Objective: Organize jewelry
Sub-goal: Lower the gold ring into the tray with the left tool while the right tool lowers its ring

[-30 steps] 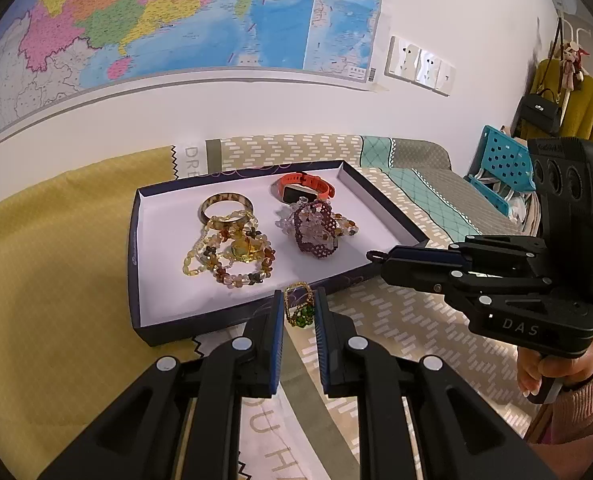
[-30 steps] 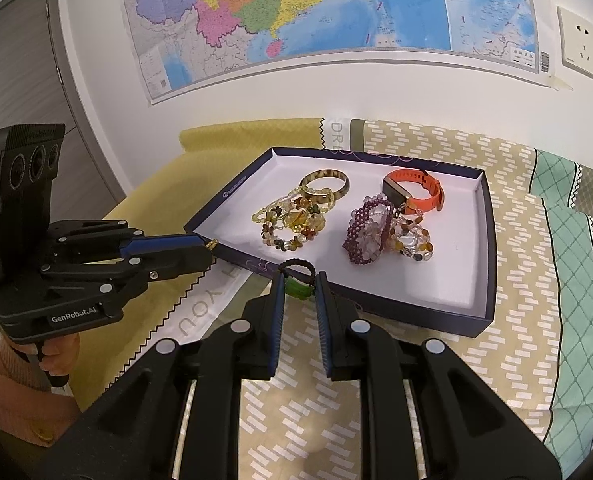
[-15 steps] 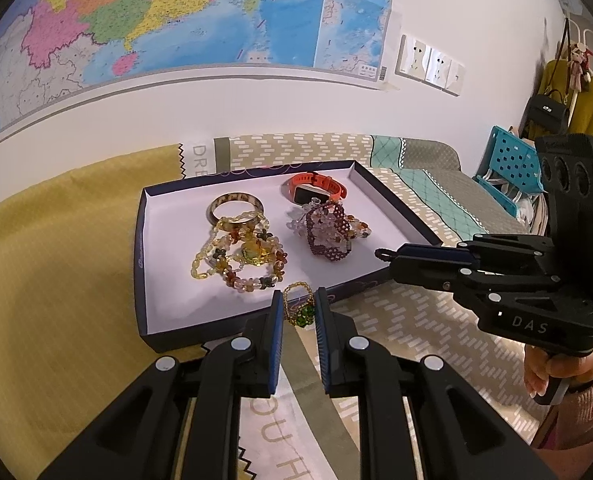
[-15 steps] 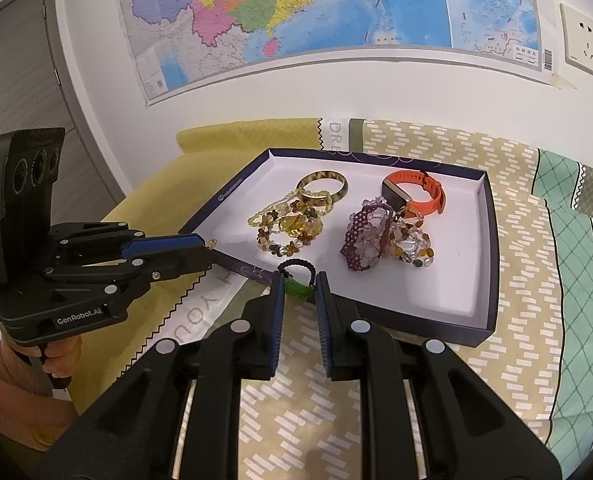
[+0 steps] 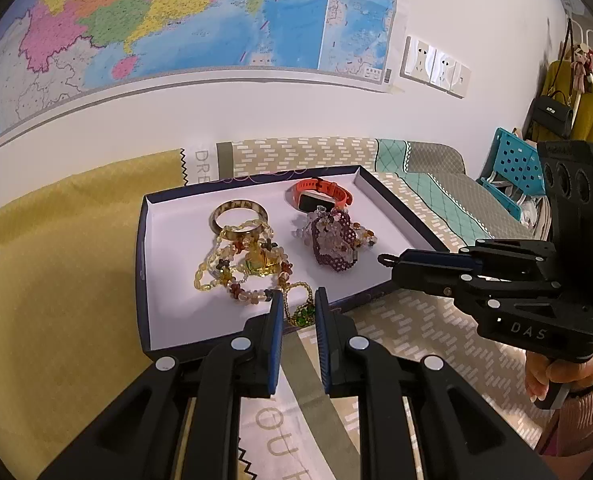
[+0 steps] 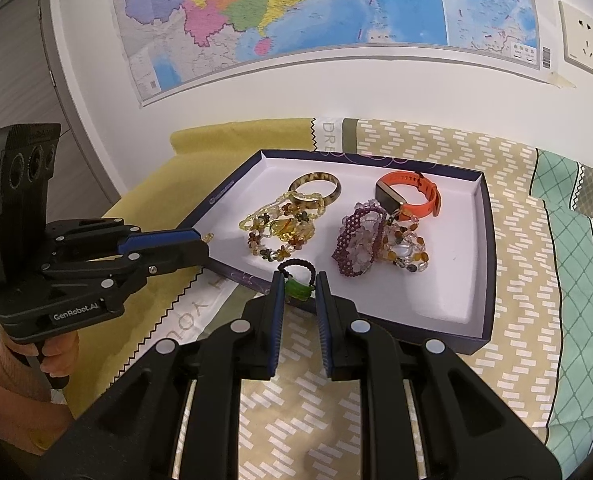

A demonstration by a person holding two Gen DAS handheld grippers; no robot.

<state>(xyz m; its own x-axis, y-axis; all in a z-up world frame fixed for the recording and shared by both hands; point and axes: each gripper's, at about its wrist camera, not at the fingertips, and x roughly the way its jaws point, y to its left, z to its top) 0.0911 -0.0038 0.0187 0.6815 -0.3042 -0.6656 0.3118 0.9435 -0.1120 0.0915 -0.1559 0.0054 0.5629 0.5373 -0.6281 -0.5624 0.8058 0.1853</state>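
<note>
A dark blue tray (image 5: 141,280) with a white floor lies on a patterned bedspread. It holds an amber bangle (image 5: 238,216), an orange watch (image 5: 320,196), a purple beaded bracelet (image 5: 332,240) and yellow bead bracelets (image 5: 240,268). My left gripper (image 5: 298,307) hangs over the tray's near edge, shut on a gold chain with green beads (image 5: 302,314). My right gripper (image 6: 299,286) is shut on a green pendant on a black cord (image 6: 296,290), just above the tray's near rim (image 6: 256,282). Each gripper also shows in the other view: the right gripper (image 5: 392,260), the left gripper (image 6: 202,242).
A yellow cloth (image 5: 56,280) covers the bed left of the tray. A wall with a large map (image 5: 176,20) and sockets (image 5: 436,64) stands behind. A blue chair (image 5: 512,168) and a coat rack are at far right. A hand (image 5: 552,376) in a pink sleeve grips the right handle.
Both grippers keep their hold and stay almost in place. The views have drifted only slightly towards the tray.
</note>
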